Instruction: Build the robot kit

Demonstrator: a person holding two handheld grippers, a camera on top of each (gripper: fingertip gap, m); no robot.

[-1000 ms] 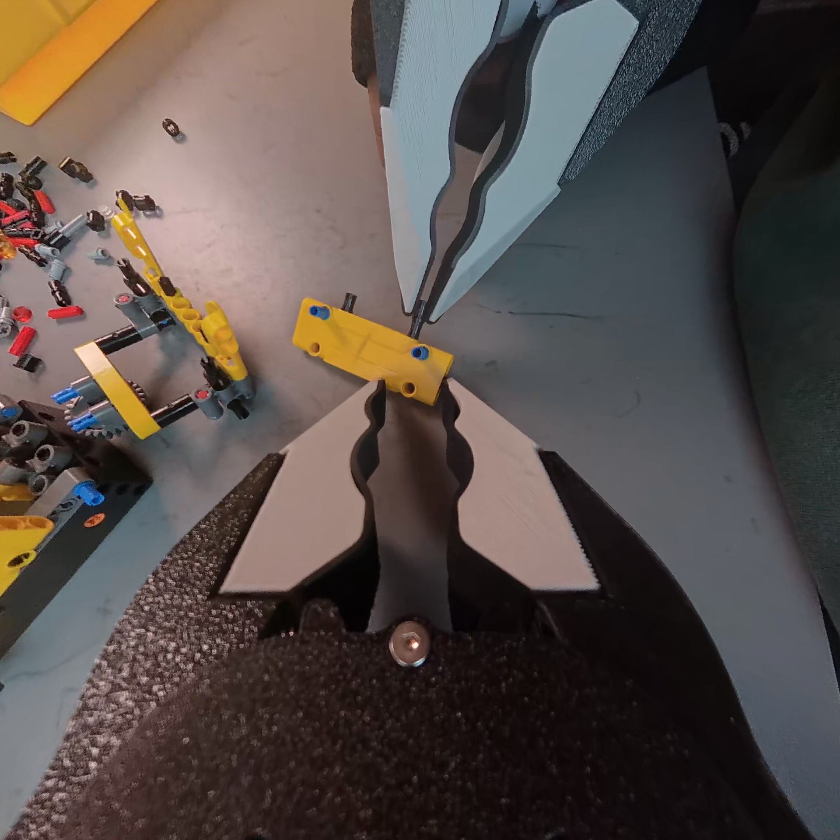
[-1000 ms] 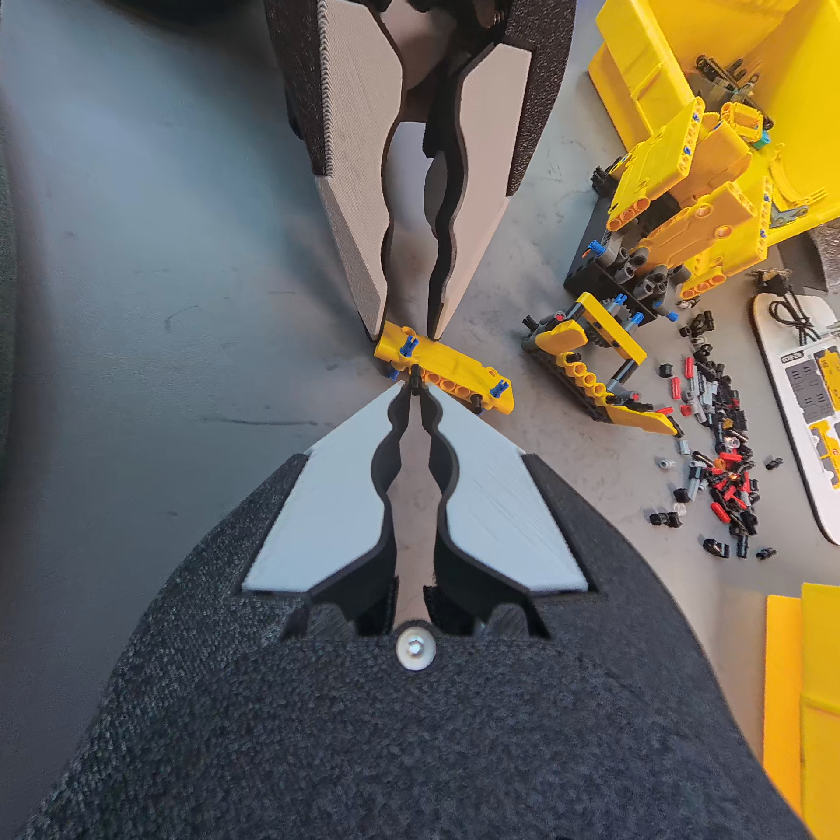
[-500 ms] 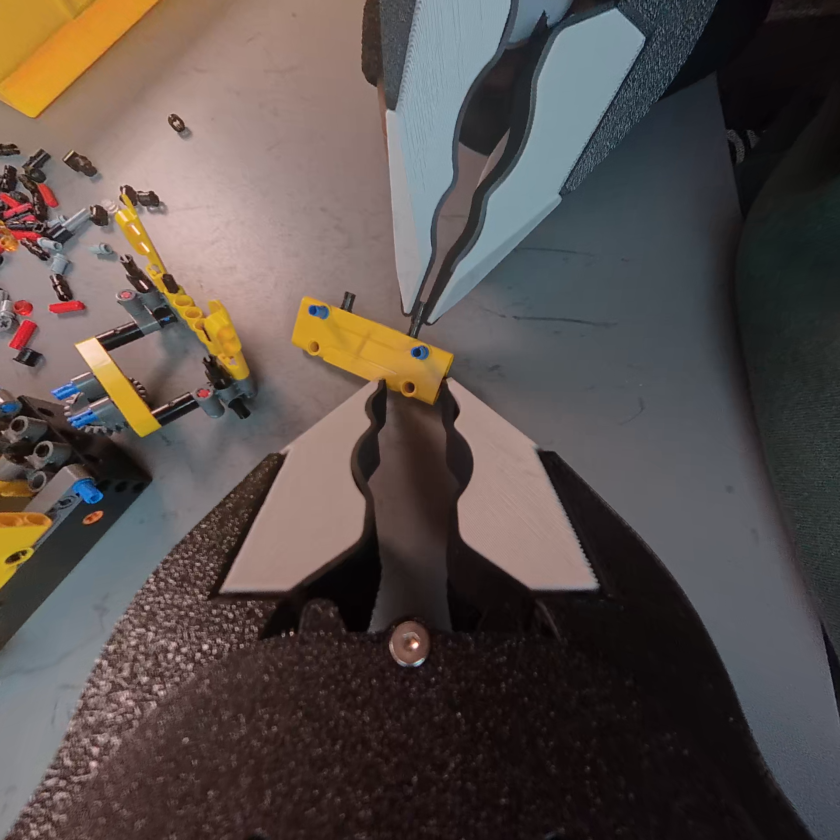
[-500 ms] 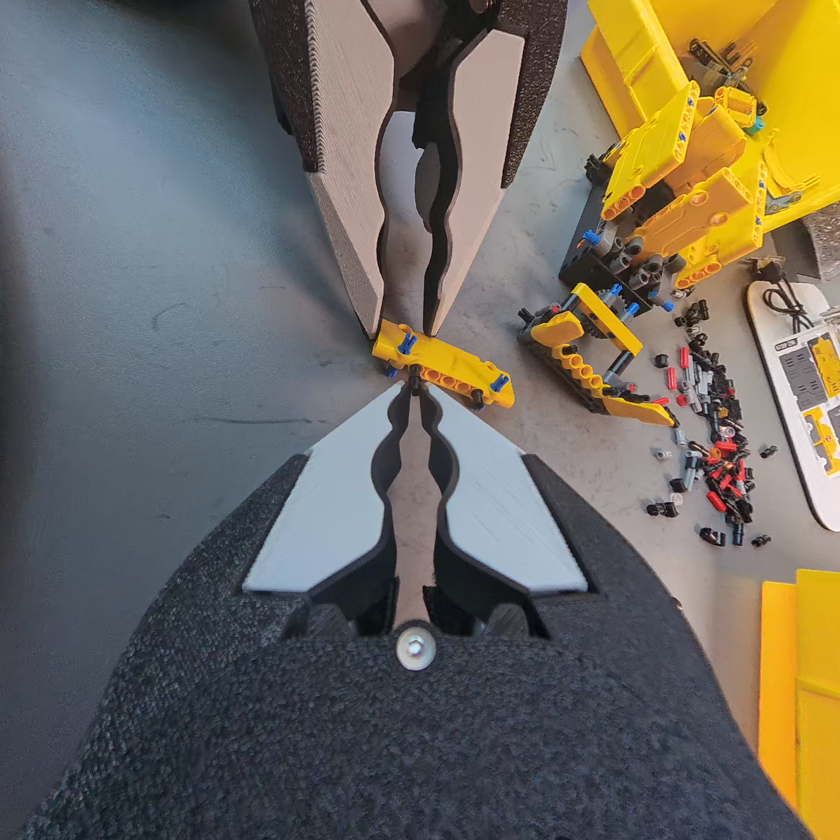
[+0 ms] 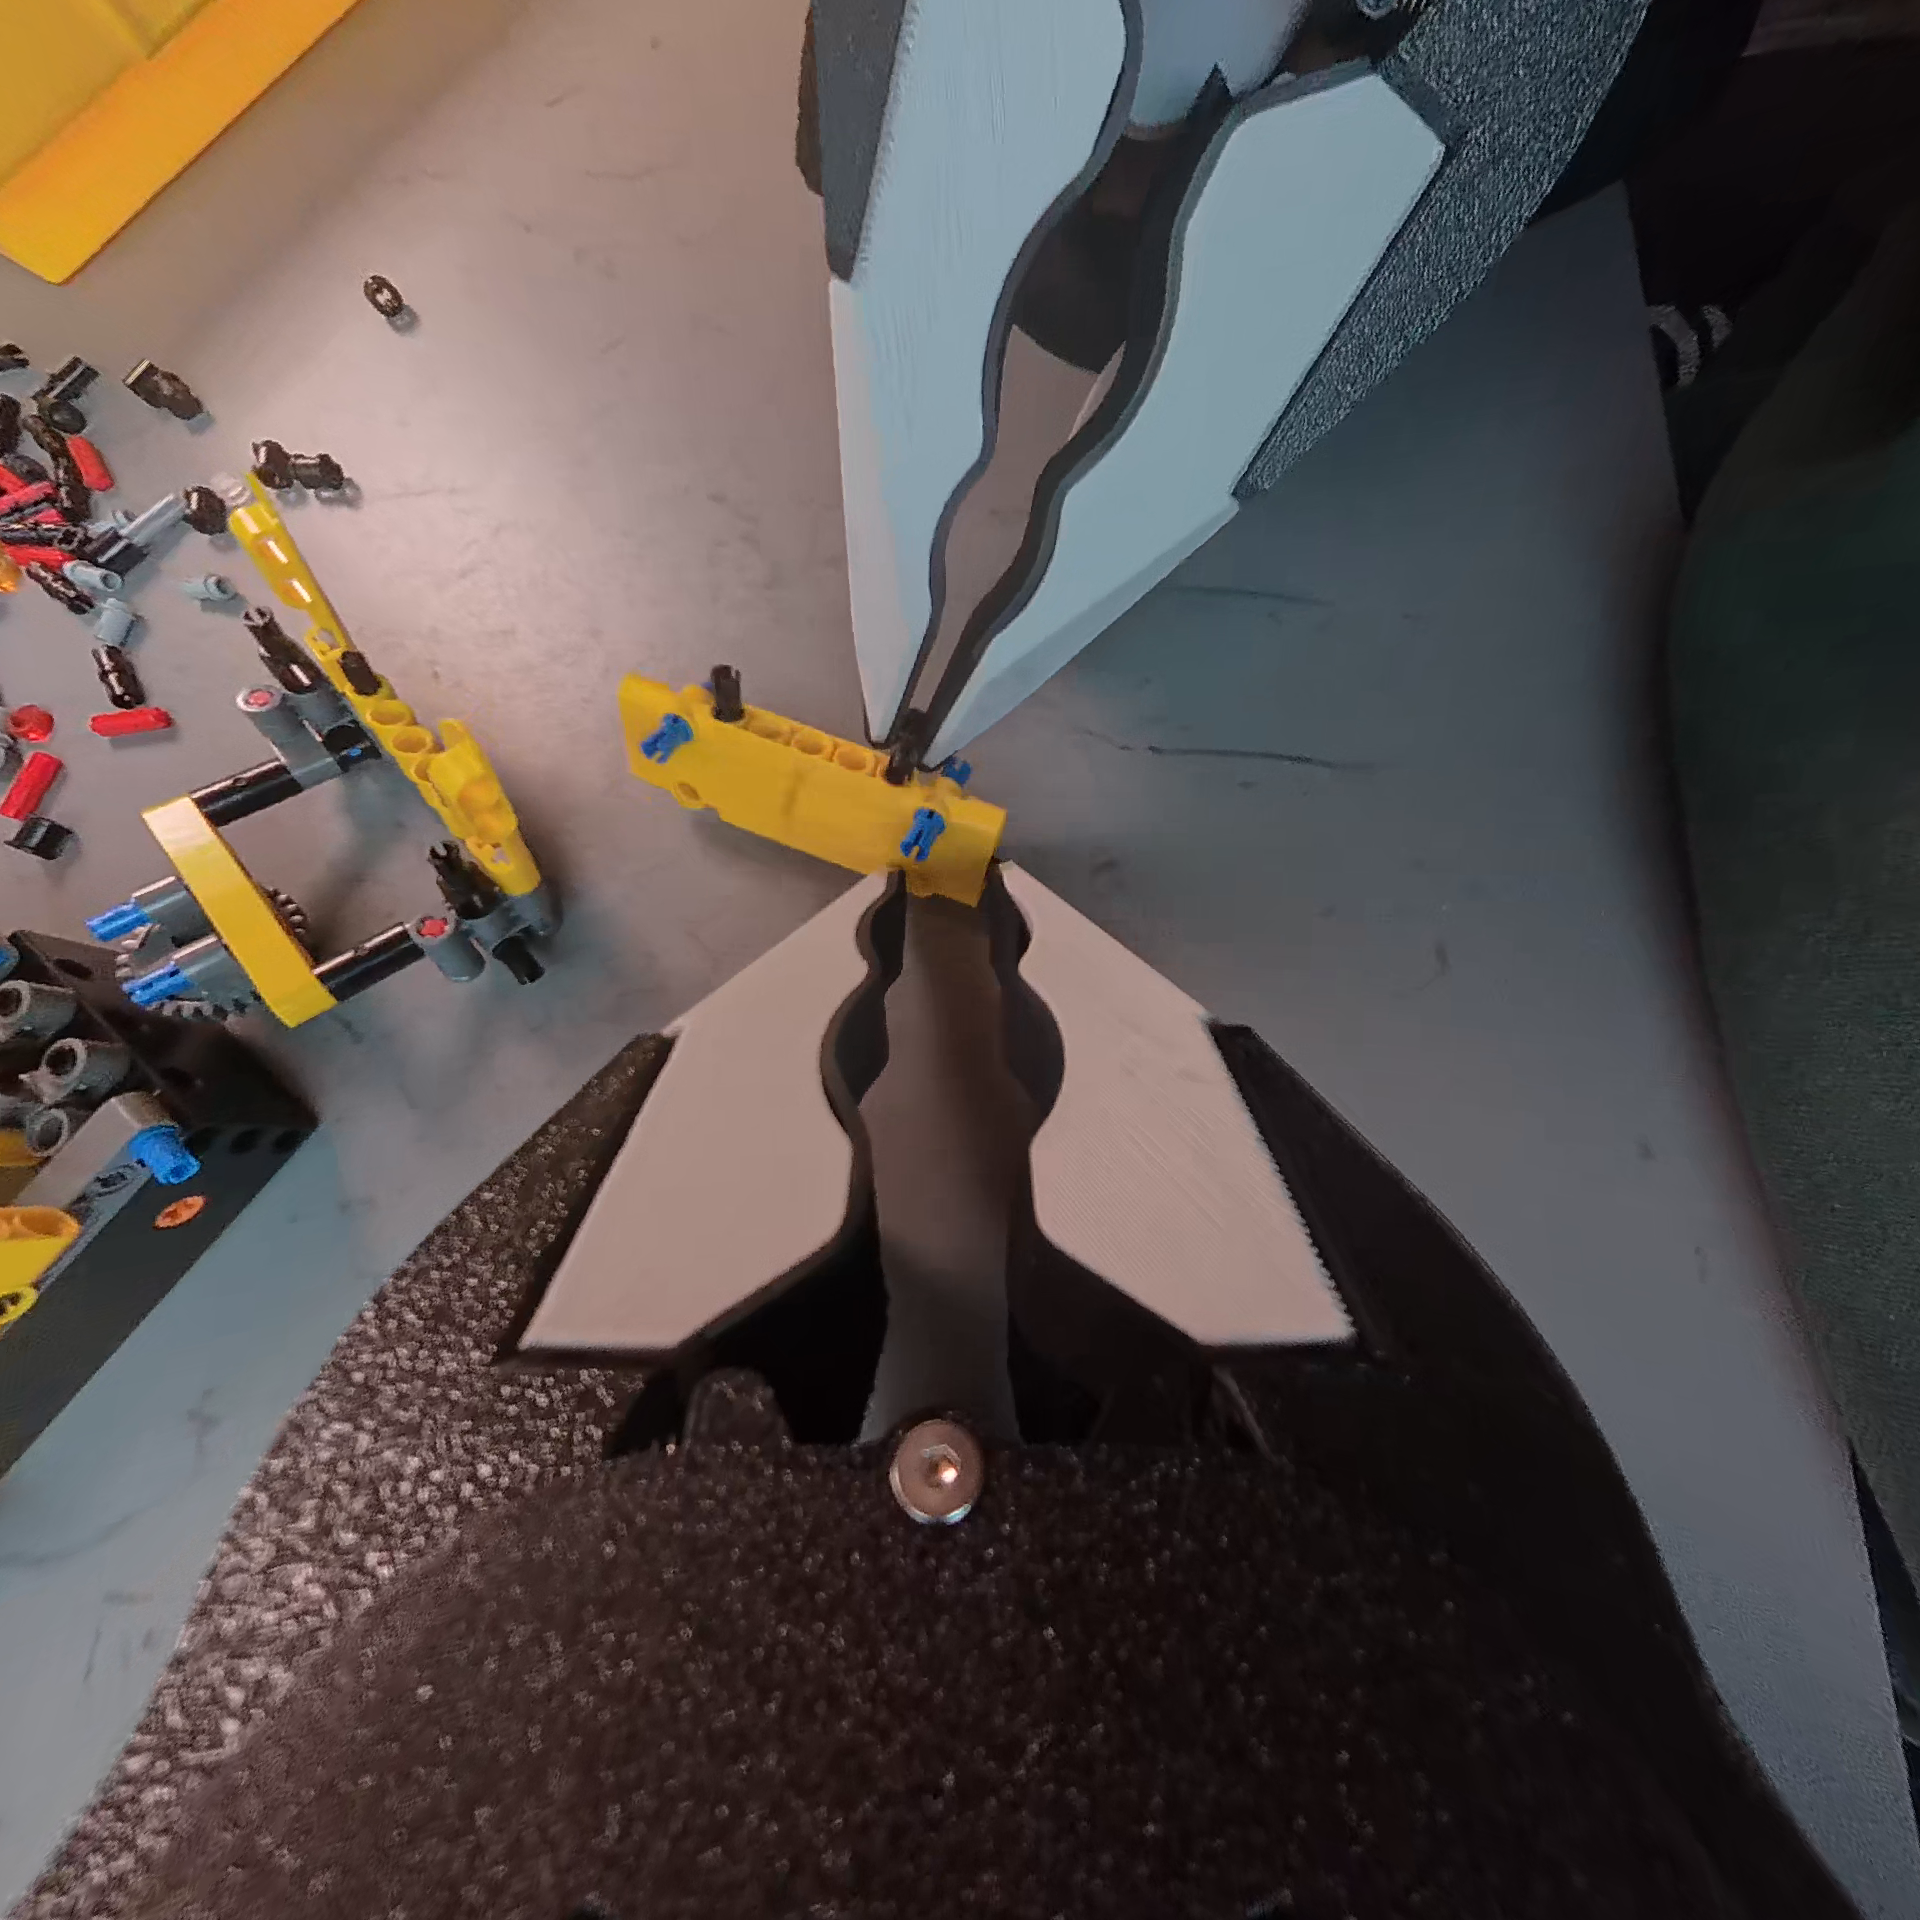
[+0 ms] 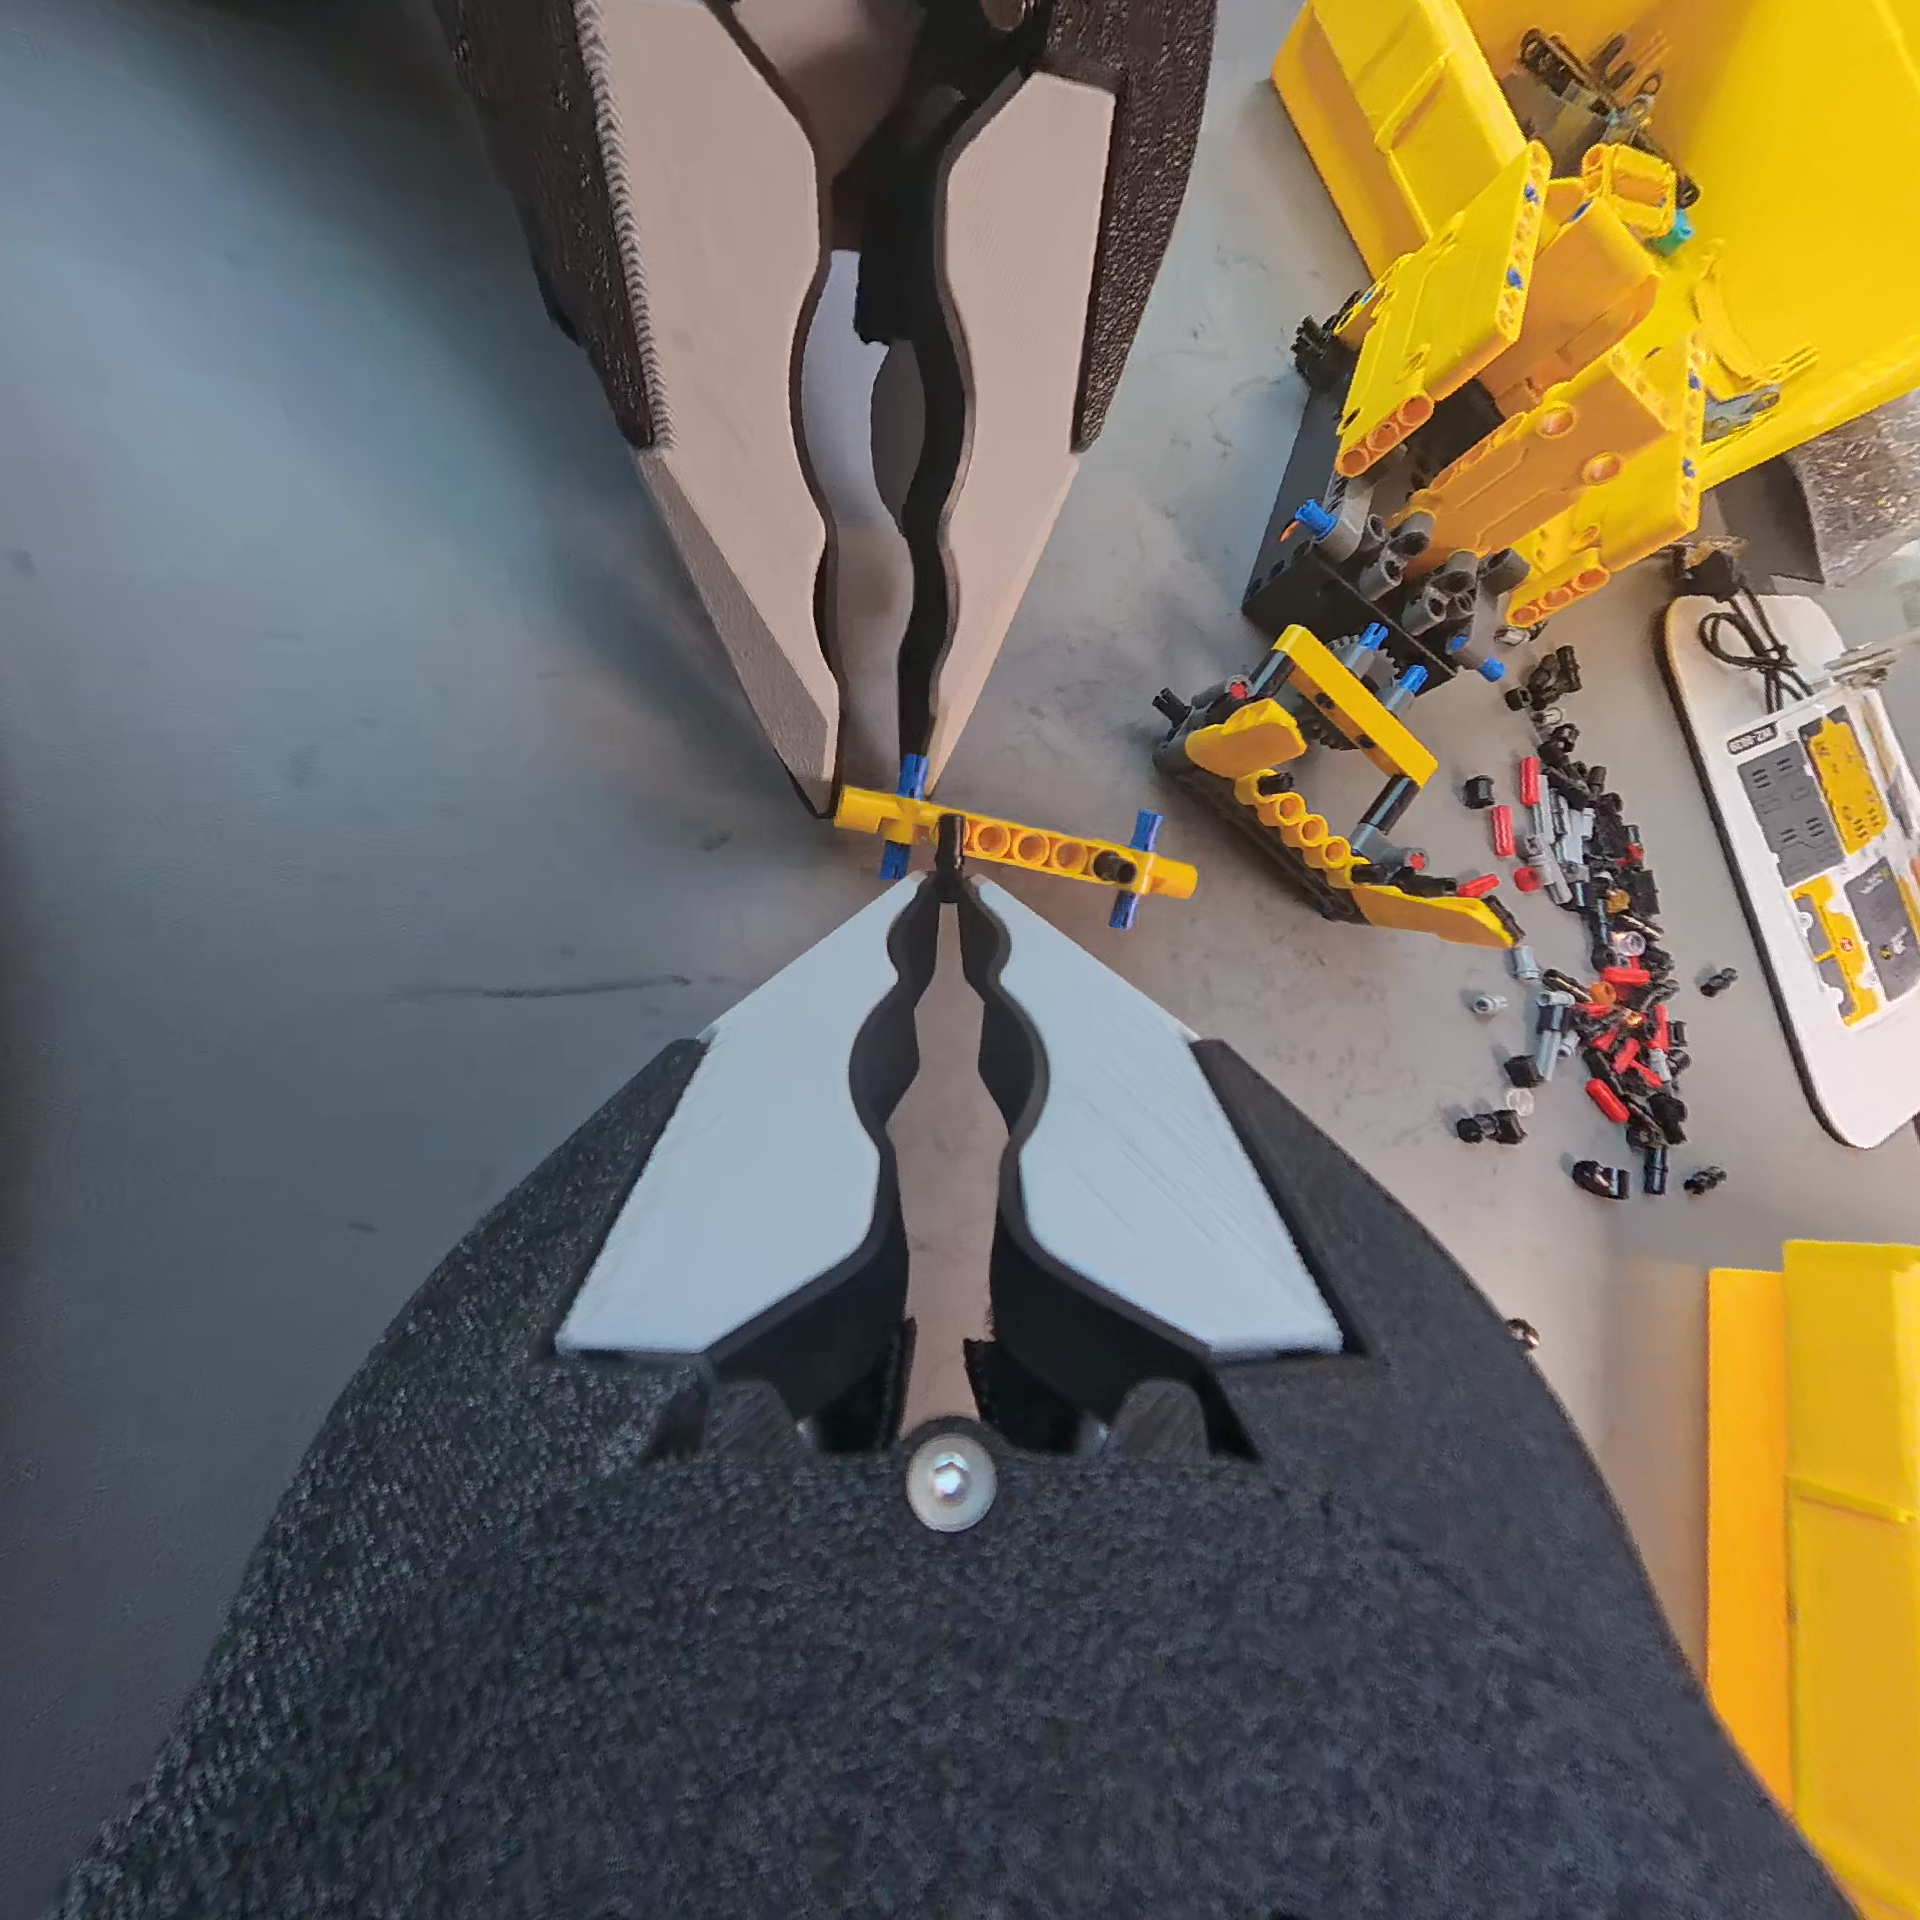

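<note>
A yellow panel piece (image 5: 810, 795) with blue pins and a row of holes is held just above the grey table. My left gripper (image 5: 943, 883) is shut on its right end. In the right wrist view the panel (image 6: 1023, 847) lies across the frame, and the left gripper (image 6: 883, 781) comes from above and pinches its left end by a blue pin. My right gripper (image 6: 945, 885) is shut on a small black pin (image 6: 948, 836) that sits in one of the panel's holes. The right gripper also shows in the left wrist view (image 5: 912, 736), coming from the top. A second black pin (image 5: 725, 691) stands near the panel's far end.
A partly built yellow and grey frame (image 5: 343, 831) lies to the left, with a scatter of small black, red and grey pins (image 5: 73, 540). A larger yellow and black build (image 6: 1496, 457), a yellow bin (image 6: 1766, 208) and a white instruction card (image 6: 1829, 862) sit at the right. Both grippers' tips are close together, under 4 cm apart.
The panel has tipped so its row of holes faces the left camera. The right gripper, still shut on the black pin, has come closer and the pin now sits in a hole.
</note>
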